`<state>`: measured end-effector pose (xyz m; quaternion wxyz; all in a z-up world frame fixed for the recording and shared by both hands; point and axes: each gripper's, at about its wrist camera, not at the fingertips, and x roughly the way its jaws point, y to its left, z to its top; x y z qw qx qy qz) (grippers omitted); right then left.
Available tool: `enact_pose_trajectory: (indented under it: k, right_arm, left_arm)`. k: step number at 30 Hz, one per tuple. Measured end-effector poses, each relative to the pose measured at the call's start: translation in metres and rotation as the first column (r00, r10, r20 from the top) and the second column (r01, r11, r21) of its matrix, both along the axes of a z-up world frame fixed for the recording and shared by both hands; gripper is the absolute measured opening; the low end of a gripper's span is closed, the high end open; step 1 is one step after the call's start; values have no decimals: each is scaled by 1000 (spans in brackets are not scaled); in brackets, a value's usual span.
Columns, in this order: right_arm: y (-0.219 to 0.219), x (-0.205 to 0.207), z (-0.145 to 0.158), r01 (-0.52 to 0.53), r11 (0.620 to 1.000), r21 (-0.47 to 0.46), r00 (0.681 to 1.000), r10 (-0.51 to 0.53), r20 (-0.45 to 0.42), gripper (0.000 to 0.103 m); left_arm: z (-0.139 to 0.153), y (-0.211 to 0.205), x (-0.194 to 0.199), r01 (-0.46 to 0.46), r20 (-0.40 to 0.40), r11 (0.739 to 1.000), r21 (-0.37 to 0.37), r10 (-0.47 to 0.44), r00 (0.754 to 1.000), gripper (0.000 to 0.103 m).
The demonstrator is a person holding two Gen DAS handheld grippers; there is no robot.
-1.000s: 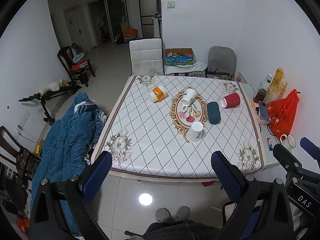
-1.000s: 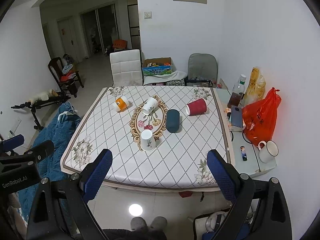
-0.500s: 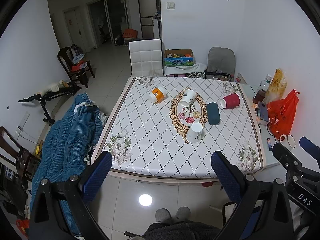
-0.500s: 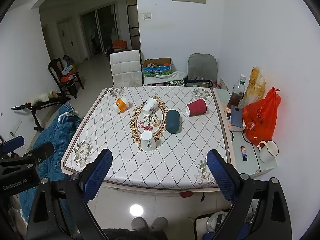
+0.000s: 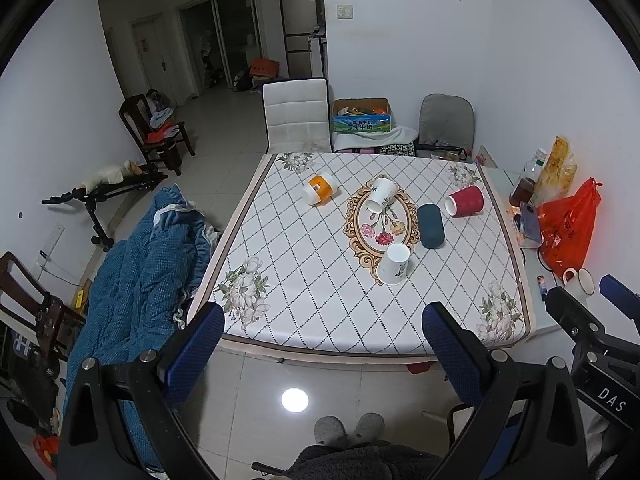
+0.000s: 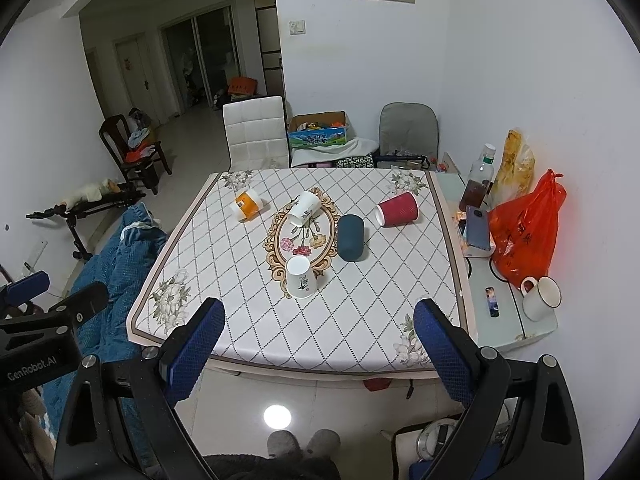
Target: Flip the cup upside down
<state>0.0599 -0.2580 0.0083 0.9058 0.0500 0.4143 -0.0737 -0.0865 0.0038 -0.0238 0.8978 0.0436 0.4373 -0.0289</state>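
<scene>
Several cups are on the table (image 5: 304, 292) (image 6: 248, 320). A white cup (image 5: 393, 264) (image 6: 301, 277) stands upside down near the front. Lying on their sides are a white cup (image 5: 381, 194) (image 6: 305, 209), an orange cup (image 5: 319, 188) (image 6: 247, 204), a dark blue cup (image 5: 431, 226) (image 6: 351, 237) and a red cup (image 5: 465, 201) (image 6: 397, 208). My left gripper (image 5: 322, 350) and right gripper (image 6: 318, 344) are open and empty, held well back from the table's front edge, above the floor.
A side shelf on the right holds a red bag (image 6: 524, 228), a phone (image 6: 477, 227), a bottle (image 6: 476, 180) and a white mug (image 6: 541, 298). A white chair (image 5: 296, 120) stands behind the table. A blue quilt (image 5: 136, 272) lies on the left.
Both views have shifted very slightly; the cups have not moved and both grippers stay open.
</scene>
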Motion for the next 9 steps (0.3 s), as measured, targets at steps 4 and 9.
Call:
enact_pose_trajectory:
  k: [4,9]
  right_arm:
    - [2,-2,-1,-2,1000,5,1000,2,0,97]
    - [3,-3,-1,-2,1000,9,1000,2,-1,97]
  left_arm:
    - [-2,1,-2,-1,4,1000,2,1,1000,101]
    - [0,5,-8,0,20,1000,4,0,1000,101]
